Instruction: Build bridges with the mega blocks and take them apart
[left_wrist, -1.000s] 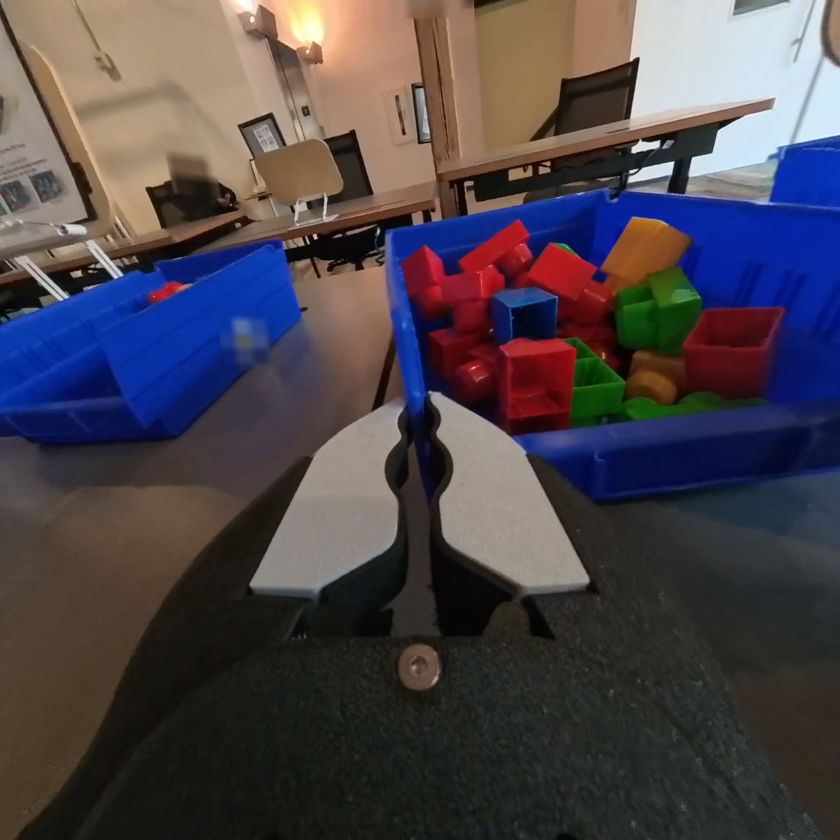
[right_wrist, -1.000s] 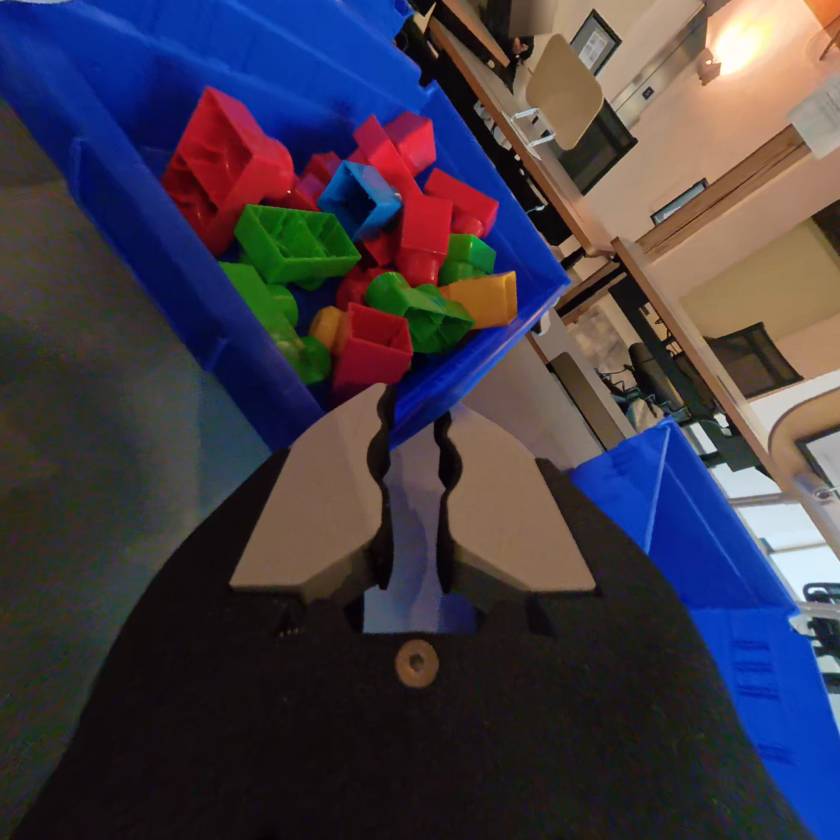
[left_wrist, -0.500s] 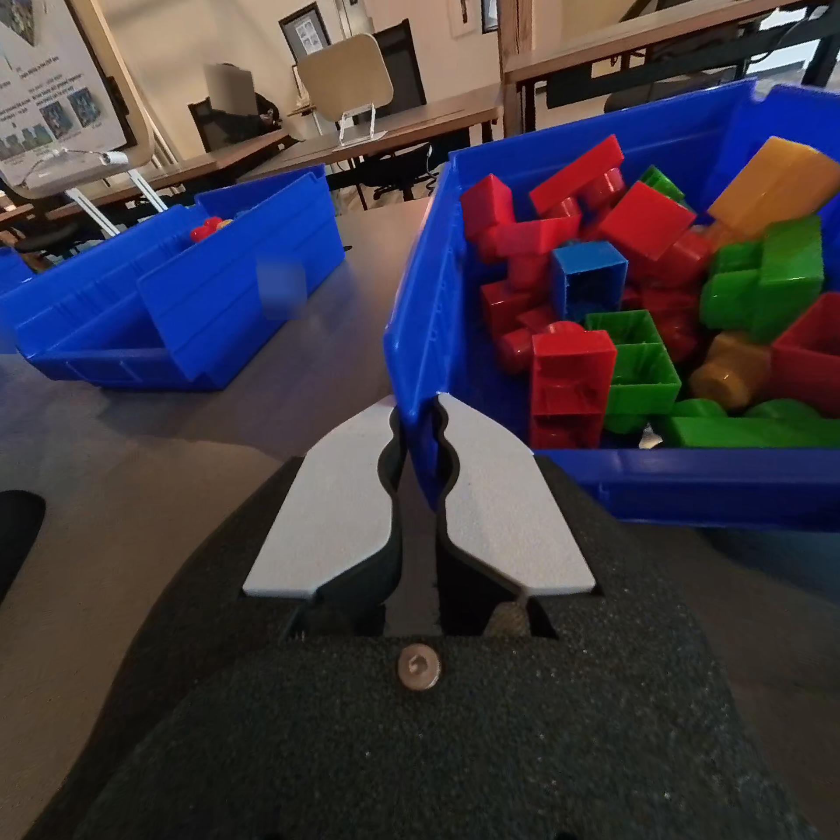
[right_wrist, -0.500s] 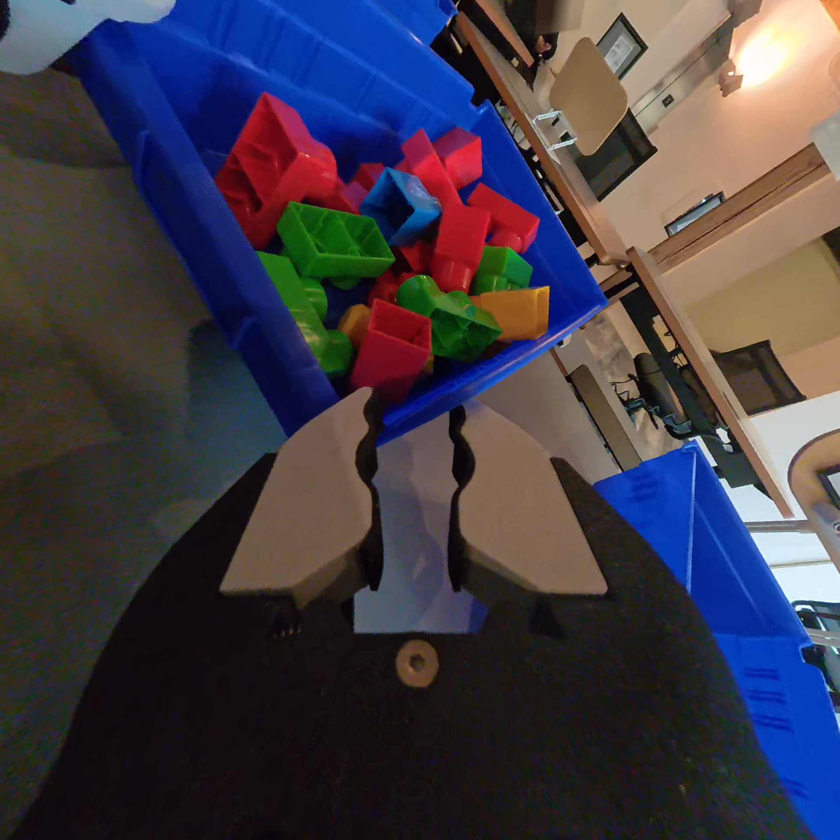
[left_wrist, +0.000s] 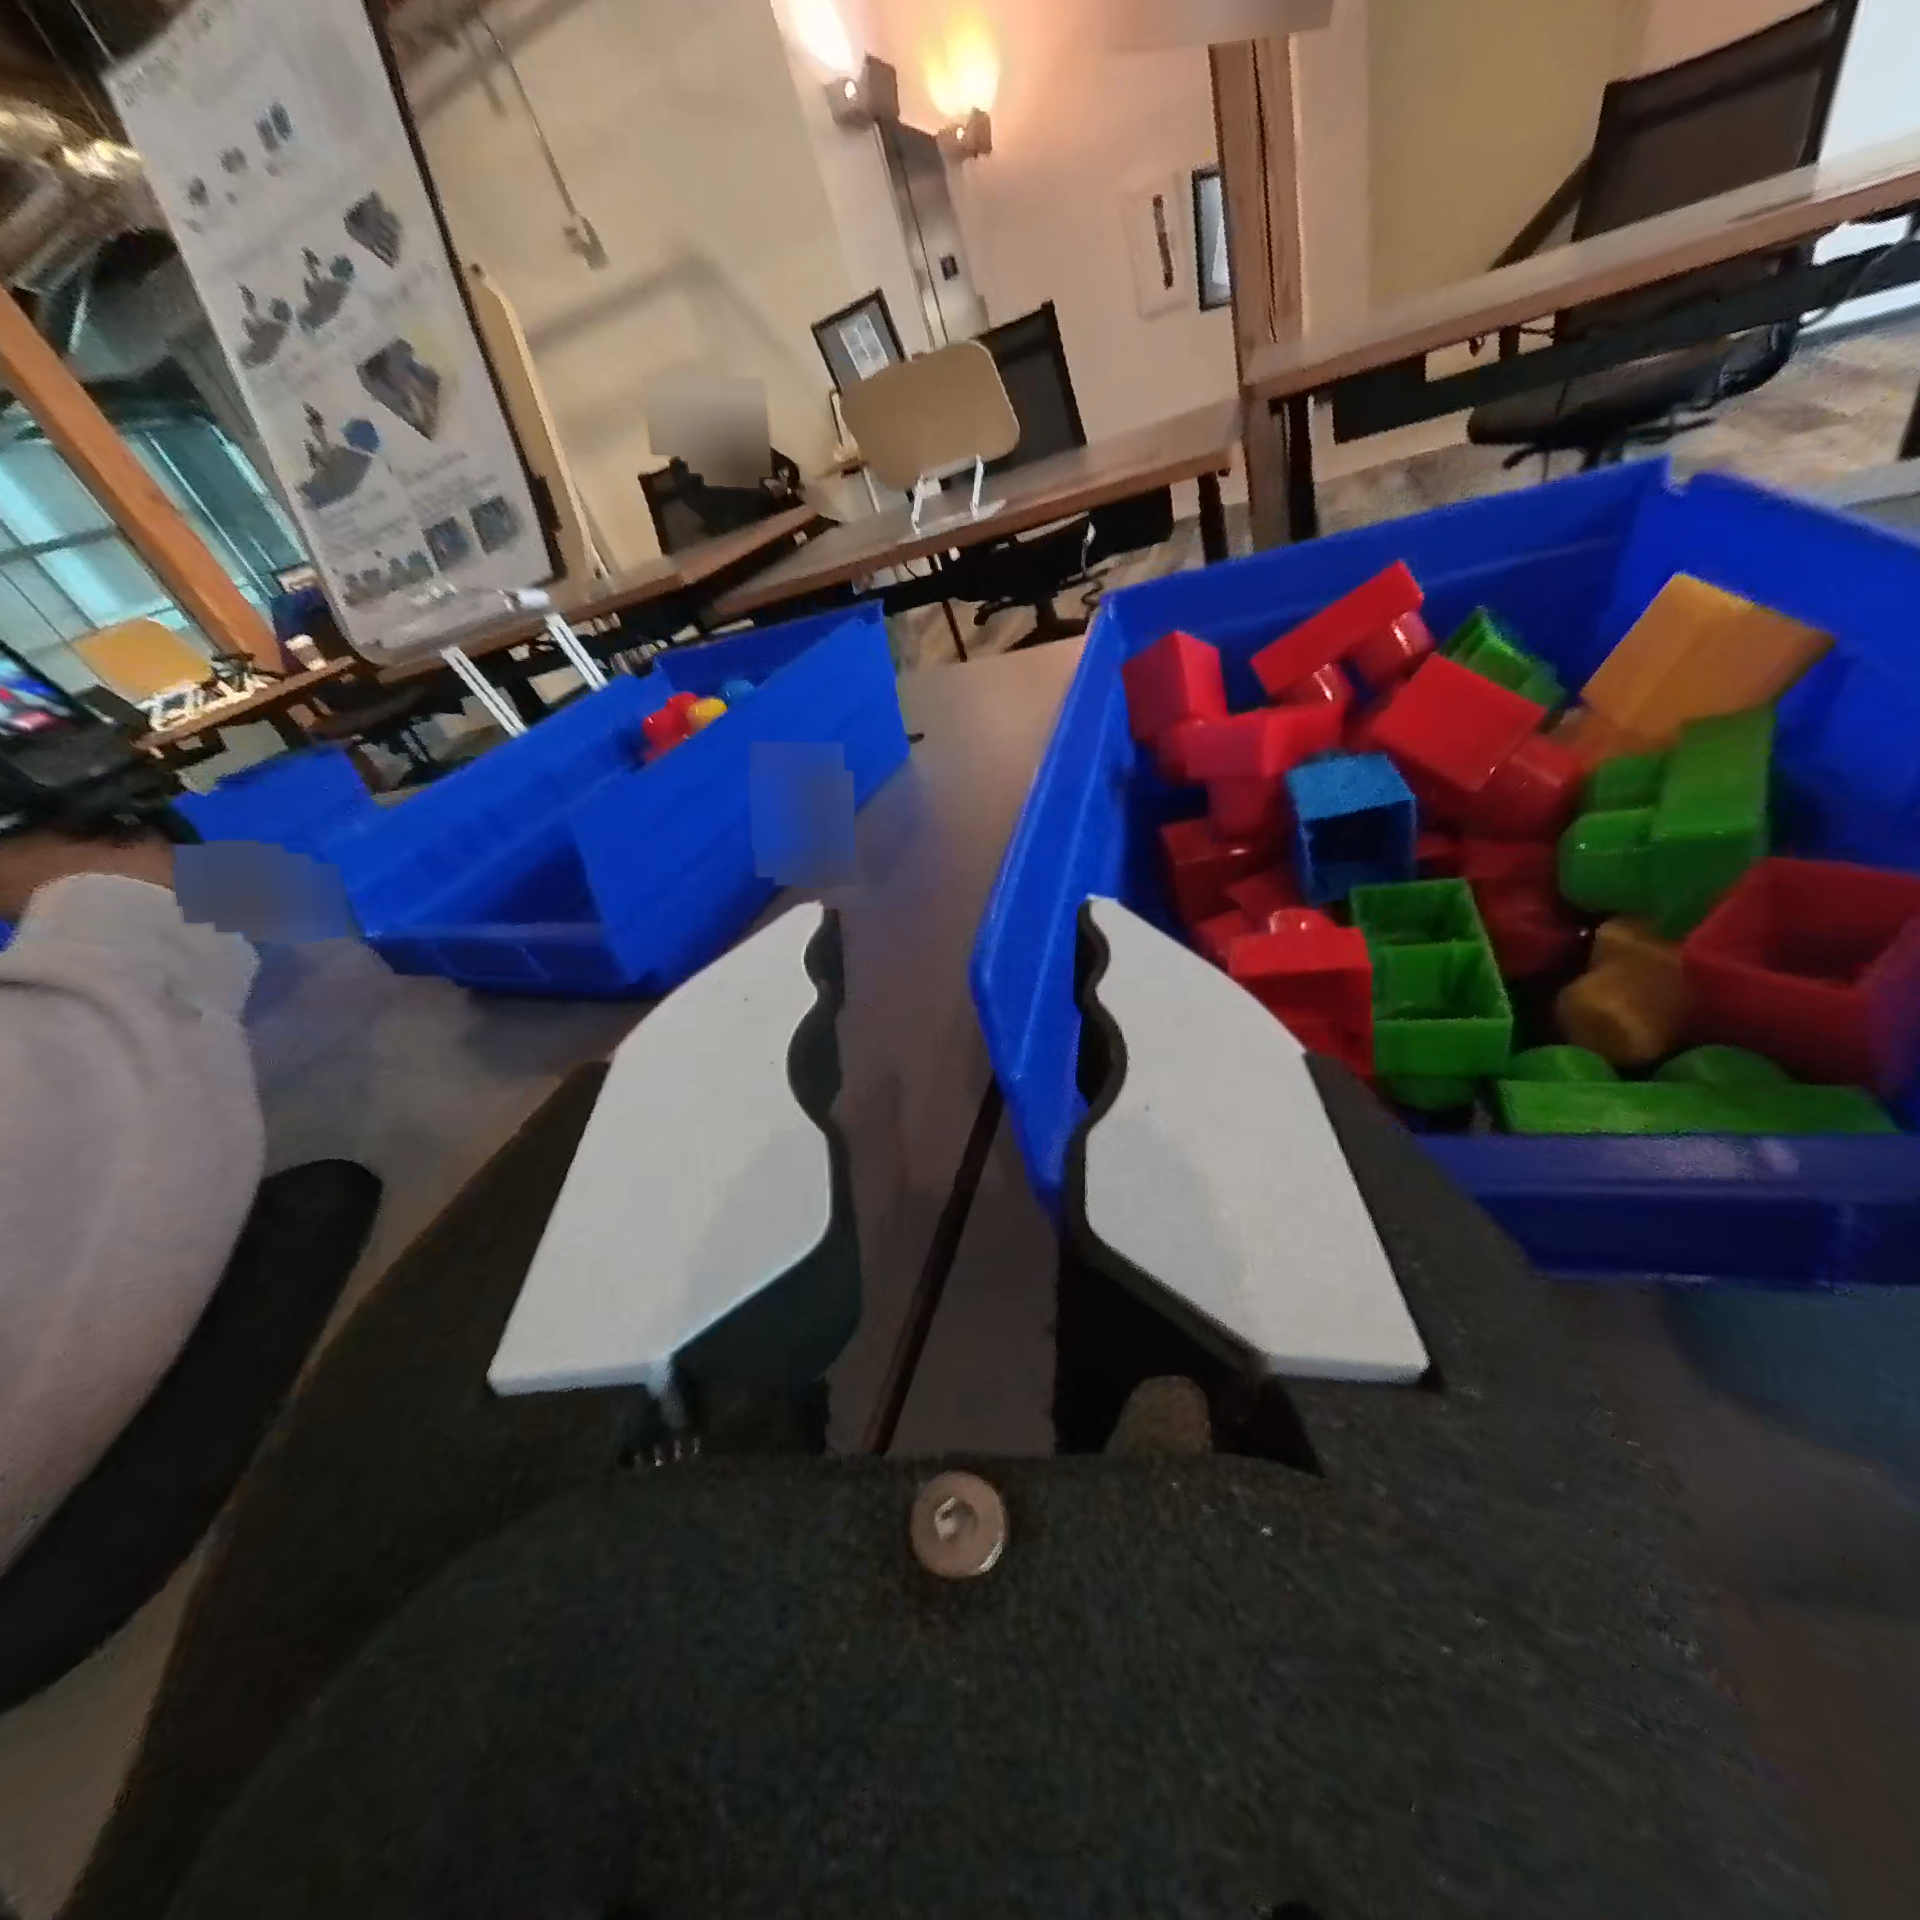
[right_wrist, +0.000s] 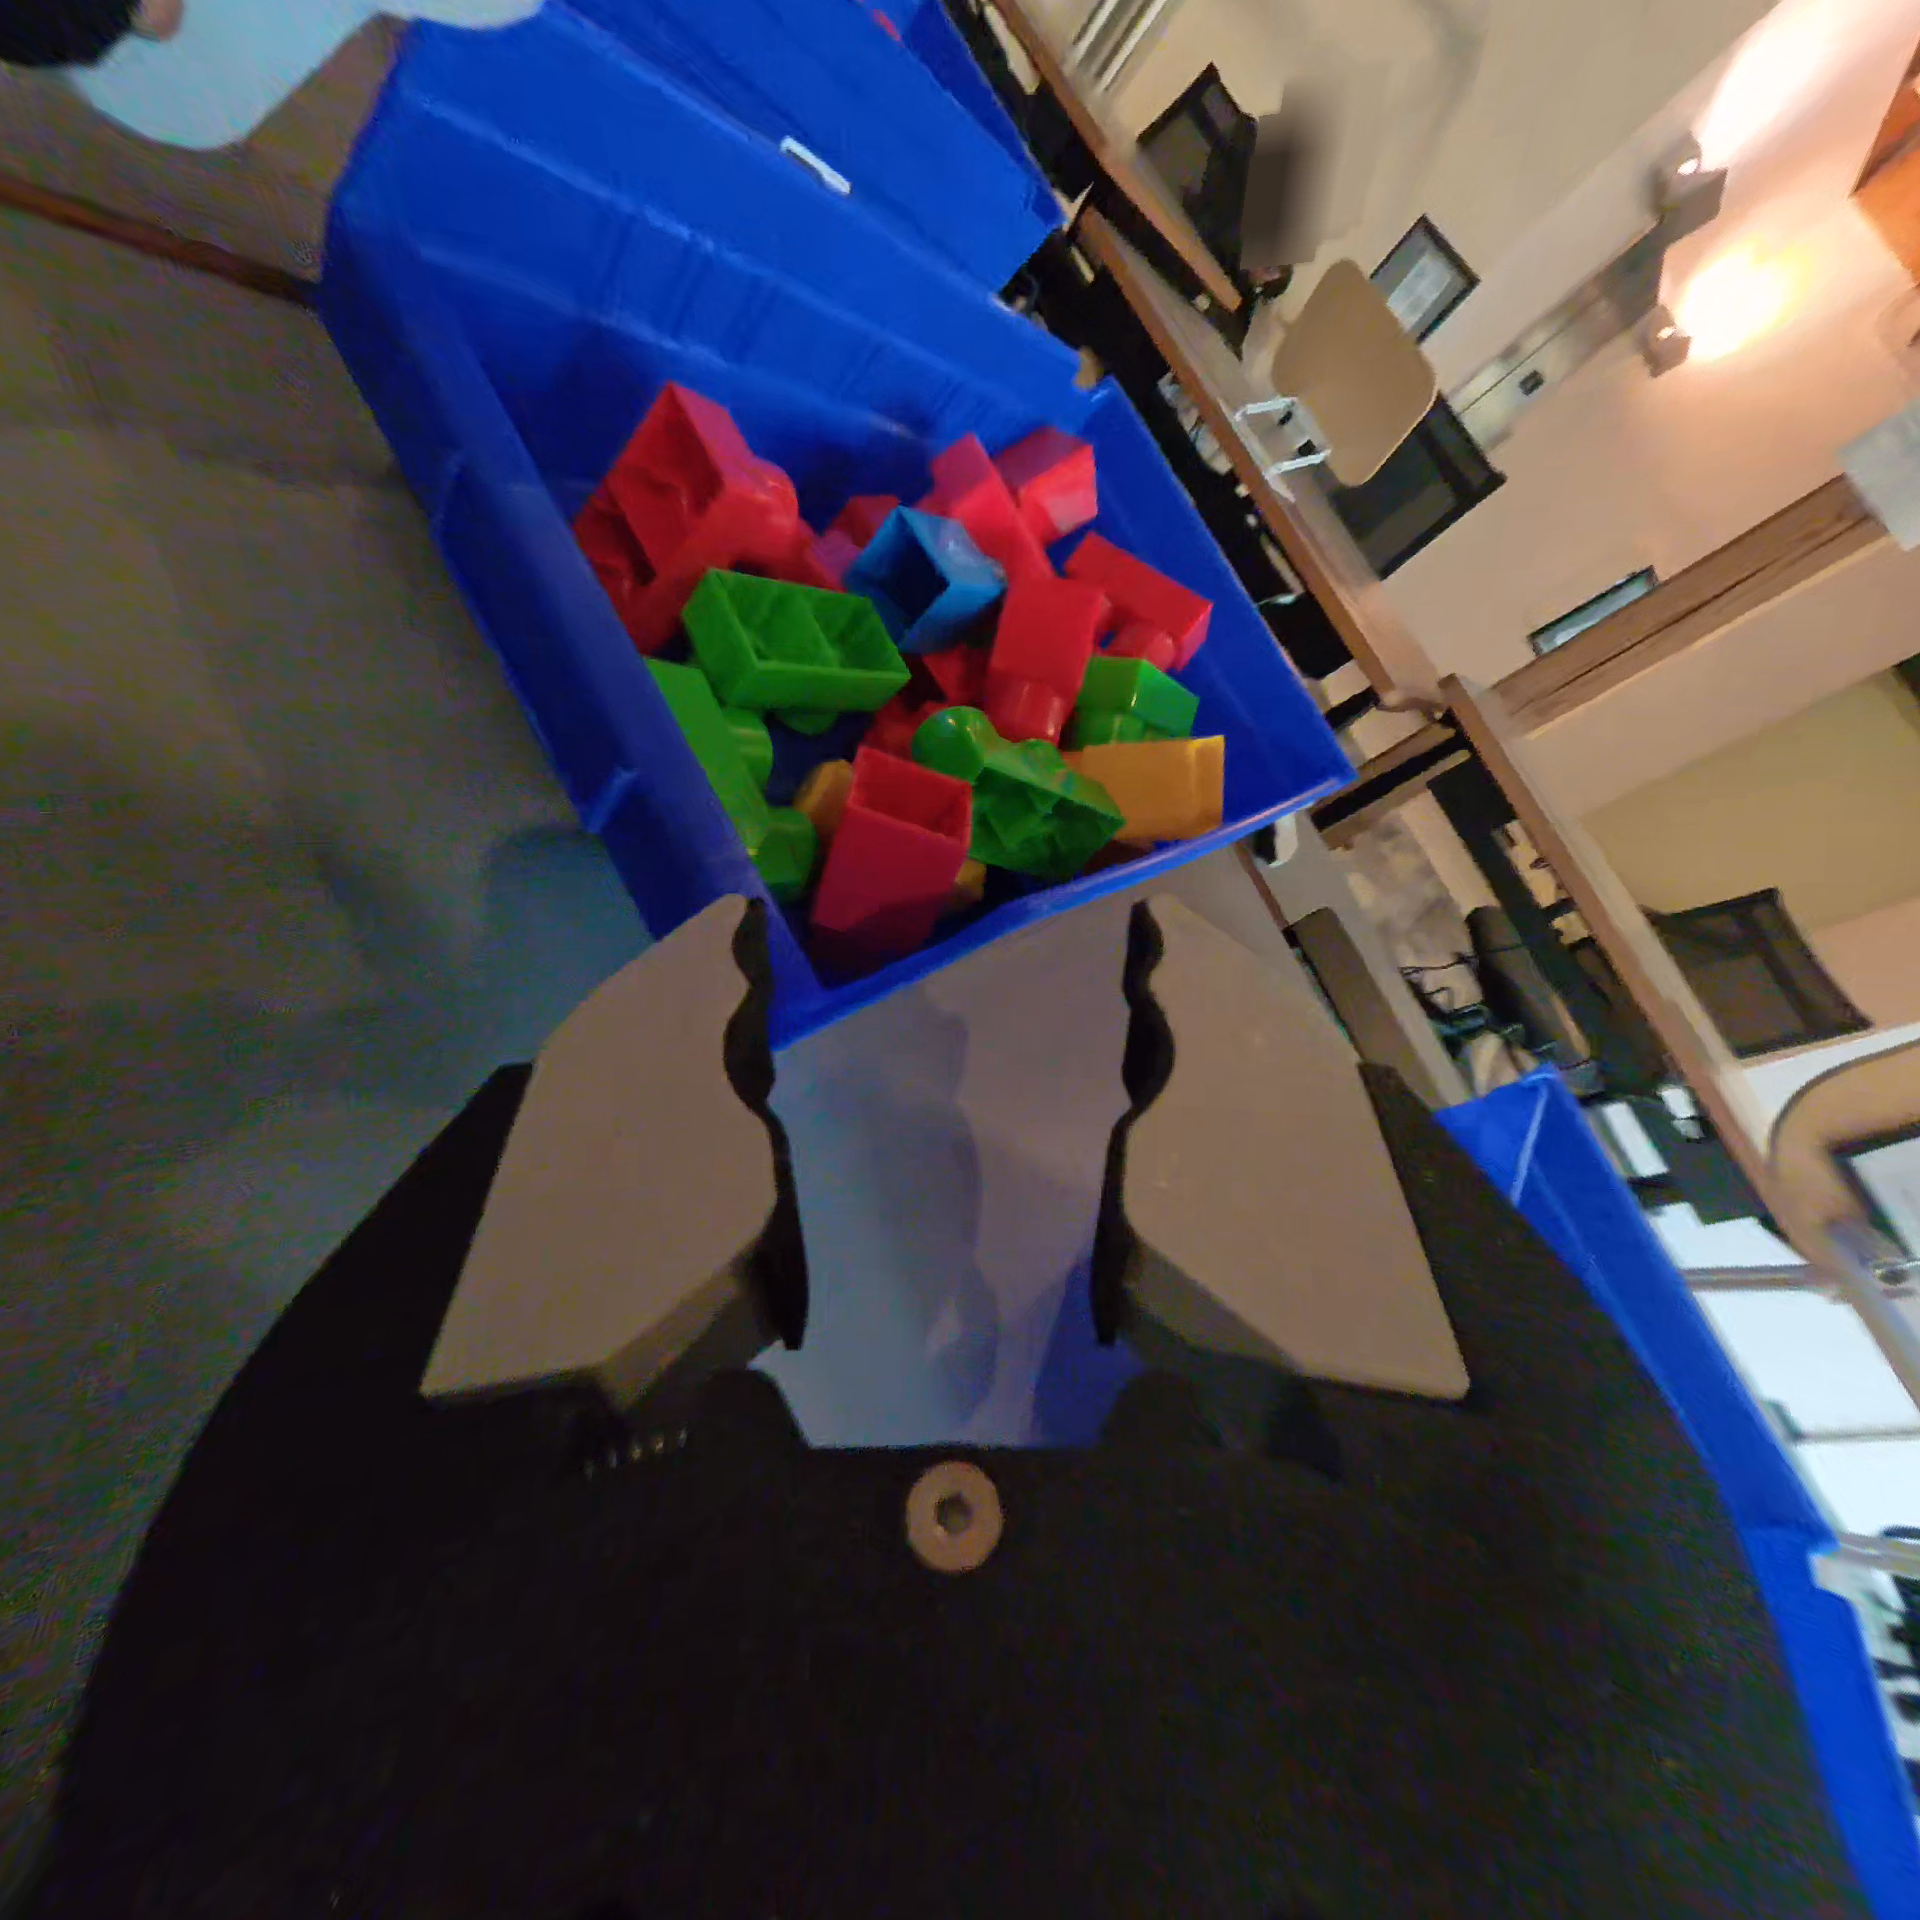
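Observation:
A blue bin (left_wrist: 1039, 831) on the dark table holds a heap of red, green and orange mega blocks and one blue block (left_wrist: 1351, 831). My left gripper (left_wrist: 954, 914) is open and empty; the bin's left wall stands between its fingers, close to the right one. In the right wrist view the same bin (right_wrist: 540, 623) lies tilted ahead, with the blue block (right_wrist: 930, 577) and an orange block (right_wrist: 1153, 774) in the heap. My right gripper (right_wrist: 945, 914) is open and empty, with the bin's near corner between its fingertips.
A second blue bin (left_wrist: 623, 831) with a few blocks stands to the left. A person's light sleeve (left_wrist: 104, 1143) is at the far left. Another blue bin (right_wrist: 1662, 1351) lies to the right. Desks and chairs stand behind.
Both grippers were shut on the bin's walls and have opened, letting go of it. The bin now sits a little farther from the right gripper.

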